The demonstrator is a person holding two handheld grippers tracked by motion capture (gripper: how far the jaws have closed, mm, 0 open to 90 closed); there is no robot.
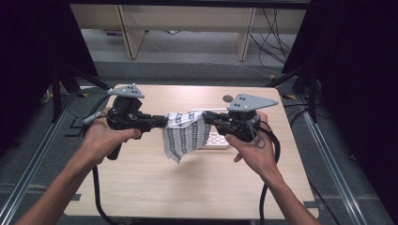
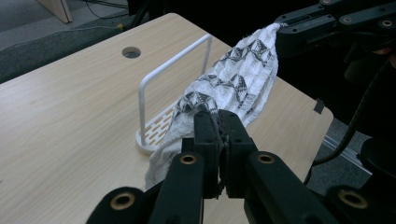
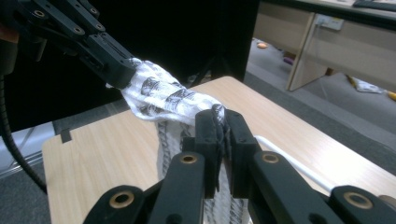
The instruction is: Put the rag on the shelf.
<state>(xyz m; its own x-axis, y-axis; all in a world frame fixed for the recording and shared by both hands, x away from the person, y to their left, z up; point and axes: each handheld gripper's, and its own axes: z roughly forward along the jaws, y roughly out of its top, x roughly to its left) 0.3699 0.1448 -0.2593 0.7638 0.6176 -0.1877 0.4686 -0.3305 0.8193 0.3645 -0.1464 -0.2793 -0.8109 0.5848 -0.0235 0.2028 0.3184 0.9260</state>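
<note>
Now both grippers pinch cloth point(image 1: 184, 133): left gripper point(image 1: 162, 121) on one corner, right gripper point(image 1: 206, 117) on other. Cloth hangs between, above desk point(image 1: 141, 183), before white rack point(image 1: 217, 139). Step: carry. Next, I judge: drape over rack bar, level.

Left hand-held gripper point(image 1: 162, 121): level, pointing inward, jaws clamped together. Right hand-held gripper point(image 1: 206, 117): level, facing the left one, jaws clamped together. Both forearms enter from below, raised.
</note>
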